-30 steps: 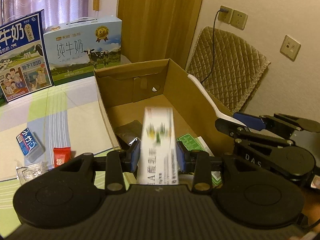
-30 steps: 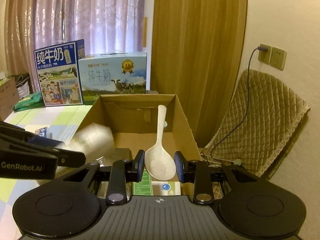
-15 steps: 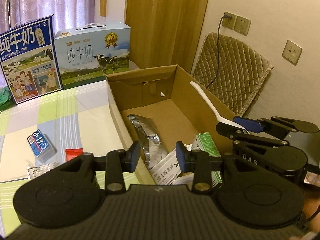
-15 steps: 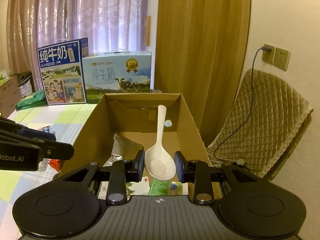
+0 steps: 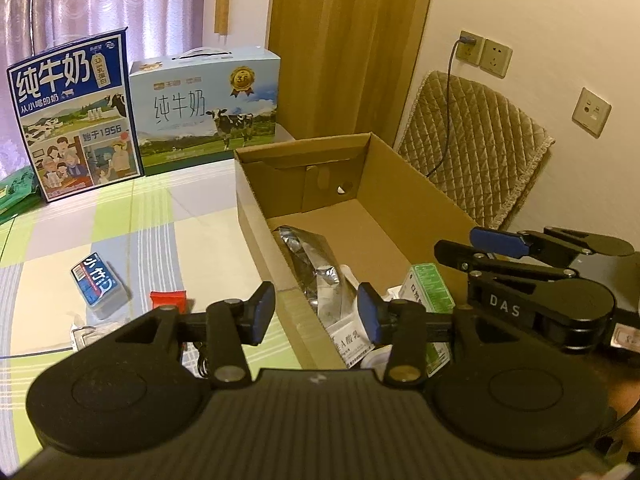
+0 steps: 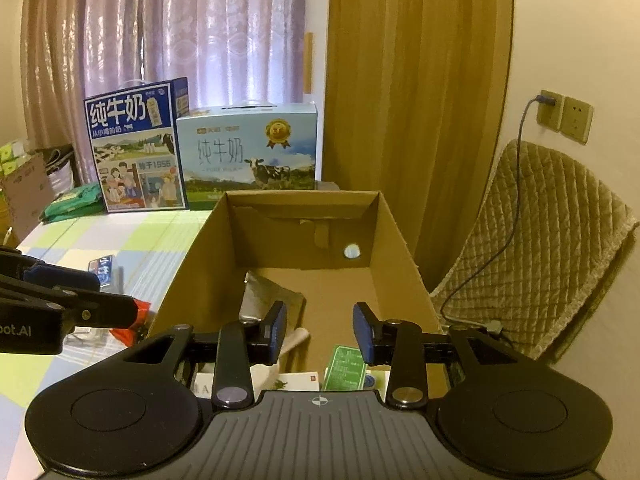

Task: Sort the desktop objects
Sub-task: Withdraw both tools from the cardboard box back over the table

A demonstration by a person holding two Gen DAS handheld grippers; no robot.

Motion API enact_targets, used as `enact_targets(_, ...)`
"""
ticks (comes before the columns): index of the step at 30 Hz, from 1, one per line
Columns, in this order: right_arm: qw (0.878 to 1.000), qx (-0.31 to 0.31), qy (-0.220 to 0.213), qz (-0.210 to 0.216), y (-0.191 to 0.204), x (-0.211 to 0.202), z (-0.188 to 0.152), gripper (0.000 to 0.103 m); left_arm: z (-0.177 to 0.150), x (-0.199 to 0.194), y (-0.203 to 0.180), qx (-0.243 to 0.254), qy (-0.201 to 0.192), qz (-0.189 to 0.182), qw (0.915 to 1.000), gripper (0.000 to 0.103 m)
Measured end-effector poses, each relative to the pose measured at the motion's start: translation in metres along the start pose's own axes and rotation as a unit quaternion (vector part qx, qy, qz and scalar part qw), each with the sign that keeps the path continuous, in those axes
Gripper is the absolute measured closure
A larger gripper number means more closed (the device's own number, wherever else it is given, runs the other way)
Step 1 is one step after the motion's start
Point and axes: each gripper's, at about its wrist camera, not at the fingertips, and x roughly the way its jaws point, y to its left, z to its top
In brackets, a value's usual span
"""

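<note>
Now both grippers hang over the near end of the cardboard box (image 5: pixel 412 184); the left gripper (image 5: pixel 316 312) has its jaws apart and holds nothing, and the right gripper (image 6: pixel 320 330) is likewise spread and empty. Inside the box lie a crumpled silver foil bag (image 5: pixel 316 264), a white carton (image 5: pixel 352 344) with printed characters, a green packet (image 5: pixel 430 292), and a pale spoon (image 6: pixel 294 340) whose handle end shows just under the right gripper's left finger. Out on the checked tablecloth (image 5: pixel 180 220), left of the box, sit a small blue box (image 5: pixel 98 282) and a red packet (image 5: pixel 168 300) near each other; two milk cartons (image 5: pixel 140 116) stand at the far edge.
</note>
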Motion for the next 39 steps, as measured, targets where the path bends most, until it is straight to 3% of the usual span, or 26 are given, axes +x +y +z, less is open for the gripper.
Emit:
enact_targets(11,1.0,-0.008,-0.007,0.003,0.014,-0.02,0.005,0.05,-0.007,-0.022,0.011,-0.006,-0.004,0.013,0.9999,0.059)
enact_targets(19,0.999,-0.017,-0.024,0.01,0.036,-0.042,0.012,0.032,-0.014,-0.053,0.028,-0.014,-0.016,0.031,0.9993,0.047)
enact_targets(31,0.998,-0.027,-0.039,0.037,0.073,-0.066,0.017,0.009,-0.034,-0.1,0.063,-0.035,-0.029,0.057,0.9974,0.037)
enact_targets(39,0.997,-0.039,-0.039,0.053,0.097,-0.072,0.017,0.005,-0.051,-0.123,0.089,-0.048,-0.034,0.081,0.9949,0.026)
